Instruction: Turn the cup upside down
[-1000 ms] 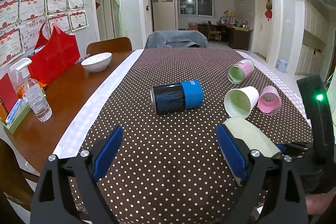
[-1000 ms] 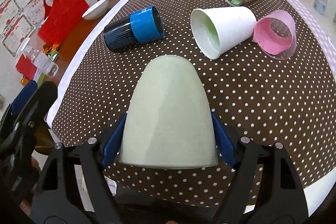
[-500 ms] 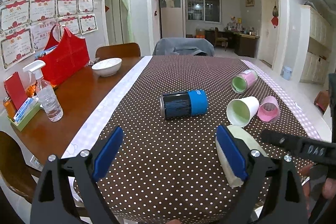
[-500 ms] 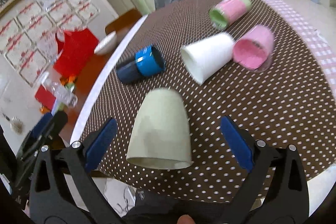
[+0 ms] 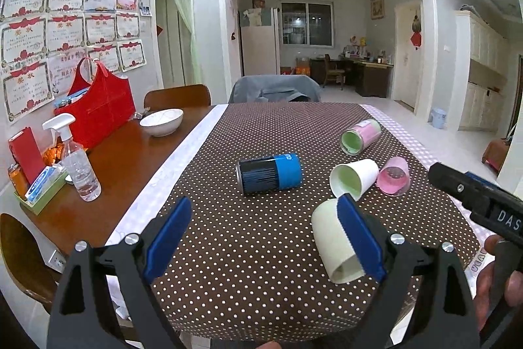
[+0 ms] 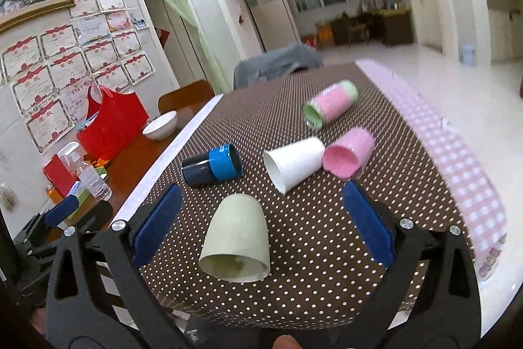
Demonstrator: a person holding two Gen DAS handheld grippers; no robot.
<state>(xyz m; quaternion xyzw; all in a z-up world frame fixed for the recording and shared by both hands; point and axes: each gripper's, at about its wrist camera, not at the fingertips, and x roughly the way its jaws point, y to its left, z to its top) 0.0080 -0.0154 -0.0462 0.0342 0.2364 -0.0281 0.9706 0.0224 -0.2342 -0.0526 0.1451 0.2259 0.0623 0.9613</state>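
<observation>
Right now the pale green cup (image 6: 236, 238) stands mouth-down on the dotted tablecloth (image 6: 313, 237), near the front edge of the tabletop, between the blue pads of the right claw (image 6: 261, 223) but touching neither; that claw is spread wide and released. From the left wrist view the same cup (image 5: 330, 237) is partly hidden behind the left claw's right pad, and its lower rim seems to tilt toward the camera. The left claw (image 5: 263, 237) is likewise spread apart and grips nothing.

Only the left view shows the right tool's black body (image 5: 477, 201) coming in from the right with white letters "DAS" on it, and a hand (image 5: 497, 293) below it. Only the right view shows the other tool's blue pad (image 6: 62, 210) low at the left.

Farther back lie a black and blue can (image 6: 212, 169), a white paper cup (image 6: 294, 162), a pink cup (image 6: 348, 156) touching it, and a pink and green cup (image 6: 328, 108). The can carries small white lettering (image 5: 287, 156) too small to read. The certificates (image 5: 42, 31) on the wall bear red characters.
</observation>
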